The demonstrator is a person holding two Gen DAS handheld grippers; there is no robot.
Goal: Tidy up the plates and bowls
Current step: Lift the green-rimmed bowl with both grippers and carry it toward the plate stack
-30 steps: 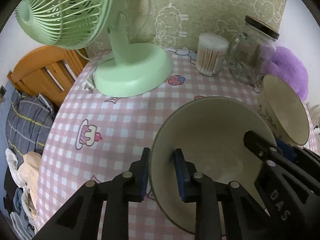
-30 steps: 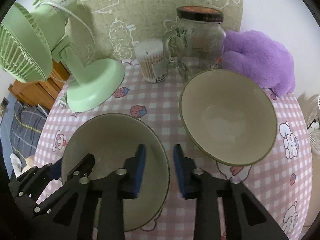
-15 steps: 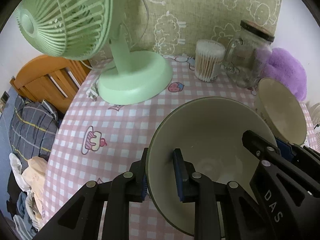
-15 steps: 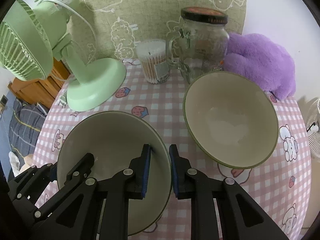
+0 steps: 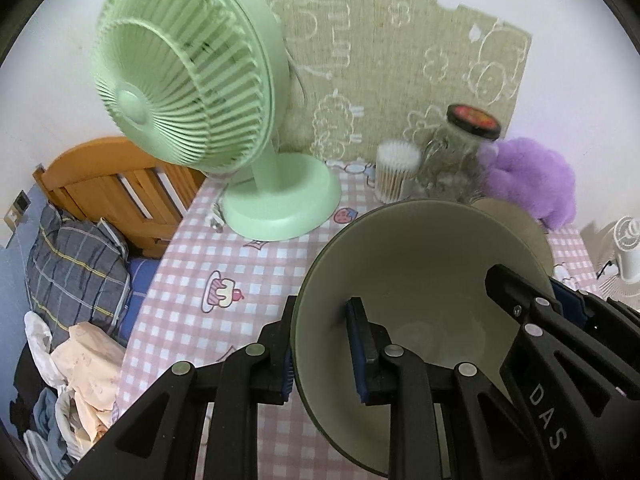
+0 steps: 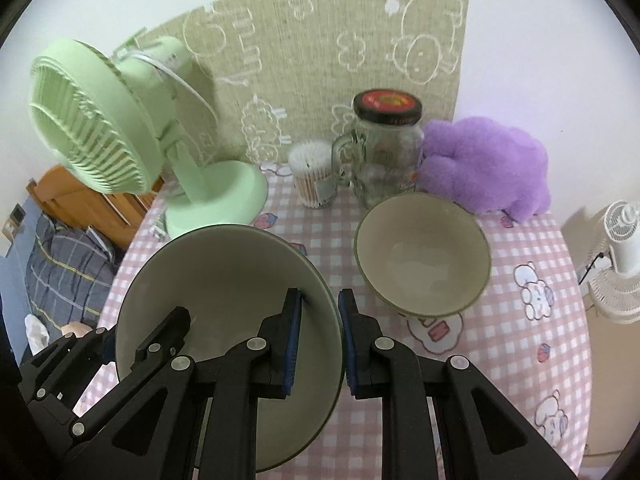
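The left tongs [image 5: 322,344] pinch the left rim of a big bowl [image 5: 424,264], one finger inside and one outside. The right tongs [image 6: 319,336] pinch the same bowl's right rim. The two tongs hold the bowl above the pink checked table [image 6: 520,344], tipped a little. A second bowl [image 6: 423,254] sits on the table just to the right. Behind stand a green fan [image 6: 120,136], a cup of cotton swabs [image 6: 314,174], a glass jar [image 6: 386,148] and a purple plush toy [image 6: 486,168].
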